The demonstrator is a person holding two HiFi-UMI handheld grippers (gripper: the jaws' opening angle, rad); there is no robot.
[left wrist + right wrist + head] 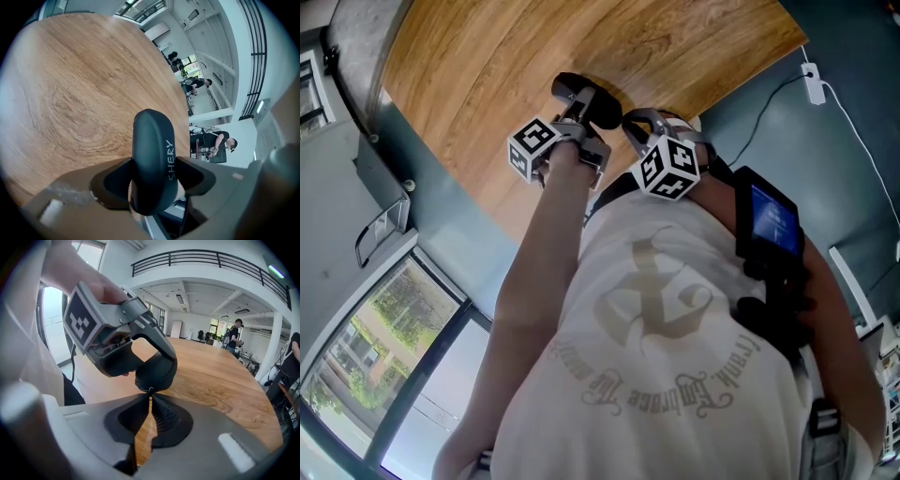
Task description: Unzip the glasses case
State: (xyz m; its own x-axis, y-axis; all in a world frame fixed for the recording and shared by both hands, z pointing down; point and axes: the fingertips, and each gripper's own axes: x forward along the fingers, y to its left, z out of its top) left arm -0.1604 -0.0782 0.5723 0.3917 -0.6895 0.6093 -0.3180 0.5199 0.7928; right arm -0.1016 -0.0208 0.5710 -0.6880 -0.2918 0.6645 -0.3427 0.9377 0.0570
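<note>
A black oval glasses case [152, 159] with light lettering on its side stands on edge between the pads of my left gripper [152, 183], which is shut on it. The head view shows the case [586, 98] held just above the near edge of the wooden table [534, 56], with both marker cubes close behind it. My right gripper [150, 391] meets the case's [157, 369] end from below, its jaw tips pinched together on the small zipper pull [150, 390]. The zip itself is mostly hidden.
The round wooden table [220, 376] stretches away beyond the case. A white adapter and cable [814, 84] lie on the dark floor to the right. People [233, 336] stand far off in the hall. Windows are at the lower left.
</note>
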